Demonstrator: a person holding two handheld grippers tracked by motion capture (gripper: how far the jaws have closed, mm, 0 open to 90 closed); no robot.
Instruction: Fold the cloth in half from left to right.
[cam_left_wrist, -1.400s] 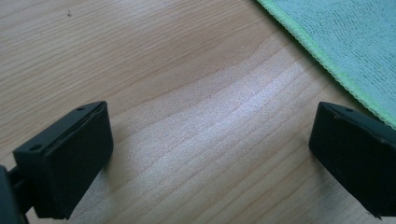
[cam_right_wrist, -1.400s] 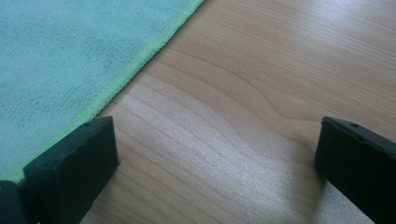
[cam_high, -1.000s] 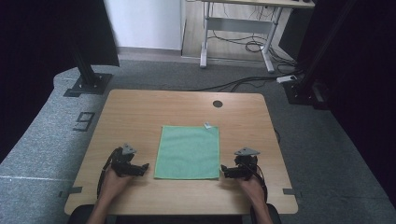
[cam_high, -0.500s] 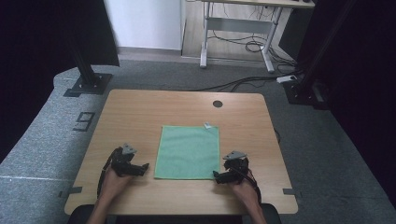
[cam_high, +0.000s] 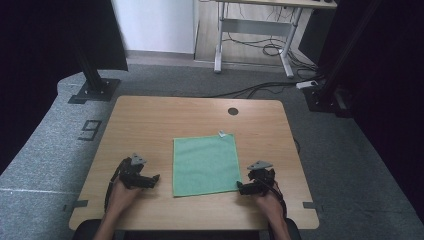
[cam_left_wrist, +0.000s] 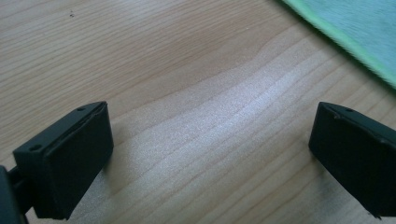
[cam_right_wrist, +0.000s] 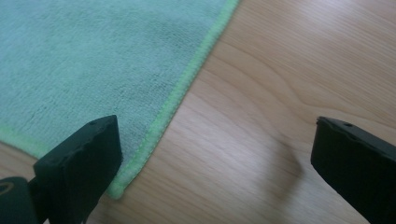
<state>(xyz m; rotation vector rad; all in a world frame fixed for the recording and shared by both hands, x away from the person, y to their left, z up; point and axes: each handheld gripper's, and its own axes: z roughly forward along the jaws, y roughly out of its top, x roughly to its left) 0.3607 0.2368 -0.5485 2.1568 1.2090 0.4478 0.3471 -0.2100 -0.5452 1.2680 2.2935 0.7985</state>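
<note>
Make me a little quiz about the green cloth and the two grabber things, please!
1. True or false: the green cloth lies flat on the table.
2. Which gripper is nearer a cloth corner: left gripper or right gripper?
3. Are both grippers' jaws open or shut?

Key: 1 true. 2 the right gripper, at the cloth's near right corner. 3 open, with nothing between them.

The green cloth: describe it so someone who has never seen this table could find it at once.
On the wooden table, look near the middle toward the person's edge, between the left gripper and the right gripper. The green cloth lies flat and square there. A brighter green hem and a small white tag at its far right corner set it apart.
</note>
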